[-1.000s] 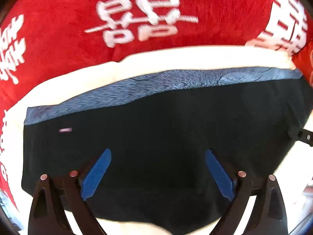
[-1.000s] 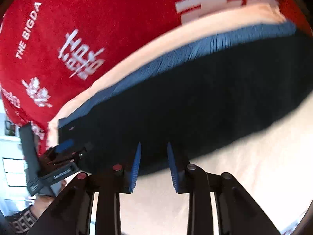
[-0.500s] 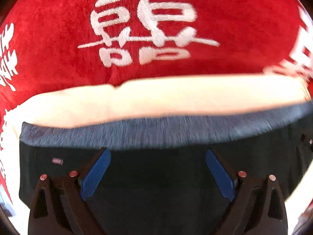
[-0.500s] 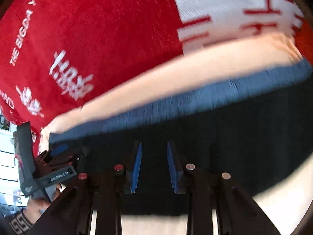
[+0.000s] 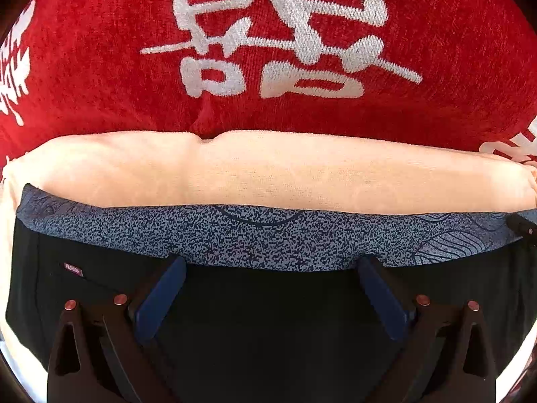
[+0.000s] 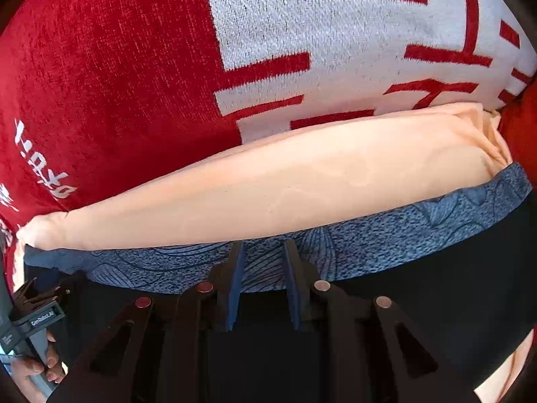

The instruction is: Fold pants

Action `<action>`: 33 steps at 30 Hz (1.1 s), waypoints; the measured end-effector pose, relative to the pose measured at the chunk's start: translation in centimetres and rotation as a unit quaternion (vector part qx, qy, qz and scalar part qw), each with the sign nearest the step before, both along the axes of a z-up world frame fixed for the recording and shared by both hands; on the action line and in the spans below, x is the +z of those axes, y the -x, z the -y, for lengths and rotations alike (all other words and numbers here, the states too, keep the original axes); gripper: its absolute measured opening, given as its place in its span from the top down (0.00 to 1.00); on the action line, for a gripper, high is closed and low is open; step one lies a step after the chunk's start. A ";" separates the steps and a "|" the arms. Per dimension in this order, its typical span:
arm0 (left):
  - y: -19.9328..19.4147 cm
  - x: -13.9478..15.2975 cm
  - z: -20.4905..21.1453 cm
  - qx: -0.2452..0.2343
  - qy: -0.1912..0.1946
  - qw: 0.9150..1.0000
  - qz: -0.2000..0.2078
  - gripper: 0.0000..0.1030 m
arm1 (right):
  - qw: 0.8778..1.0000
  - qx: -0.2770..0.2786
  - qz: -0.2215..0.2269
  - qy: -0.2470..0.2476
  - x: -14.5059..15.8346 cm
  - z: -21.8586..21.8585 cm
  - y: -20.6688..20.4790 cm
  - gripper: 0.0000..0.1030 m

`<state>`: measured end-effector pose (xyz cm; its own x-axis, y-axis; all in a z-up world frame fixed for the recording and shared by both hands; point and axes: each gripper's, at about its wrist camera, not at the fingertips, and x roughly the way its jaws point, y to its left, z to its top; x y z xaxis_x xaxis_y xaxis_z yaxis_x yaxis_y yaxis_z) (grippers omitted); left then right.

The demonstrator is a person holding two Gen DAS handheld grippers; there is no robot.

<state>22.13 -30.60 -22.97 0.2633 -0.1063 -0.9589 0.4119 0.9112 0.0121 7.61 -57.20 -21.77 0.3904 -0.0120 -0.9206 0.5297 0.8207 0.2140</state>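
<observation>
The black pants [image 5: 268, 319] lie folded on a peach cloth [image 5: 268, 174] over a red blanket [image 5: 100, 67], their near edge cut off. Left gripper [image 5: 272, 288] jaws have just spread wide above them; right gripper [image 6: 261, 285] jaws, narrowing, pinch nothing over the blue-speckled waistband [image 6: 386, 238].

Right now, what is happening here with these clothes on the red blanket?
A person holds two grippers above black pants with a blue speckled waistband, lying on a peach cloth over the red blanket. The left gripper is wide open. The right gripper, jaws narrowing, hovers at the waistband, gripping nothing yet.
</observation>
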 end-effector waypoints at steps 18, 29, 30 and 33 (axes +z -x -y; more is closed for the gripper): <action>2.9 7.9 -18.1 0.061 -0.058 0.994 0.067 0.00 | 0.925 0.316 0.074 -0.195 7.2 -23.8 -12.5 0.46; 2.7 5.3 -27.4 0.113 -0.004 0.993 0.024 0.00 | 0.898 0.412 0.007 -0.153 0.9 -40.8 -25.1 0.46; 2.8 5.3 -27.5 0.113 0.001 0.993 0.026 0.00 | 0.897 0.415 0.001 -0.151 0.3 -41.5 -25.7 0.46; 2.5 4.8 -27.4 0.113 0.010 0.993 0.030 0.00 | 0.890 0.424 -0.033 -0.166 -1.9 -43.3 -26.9 0.78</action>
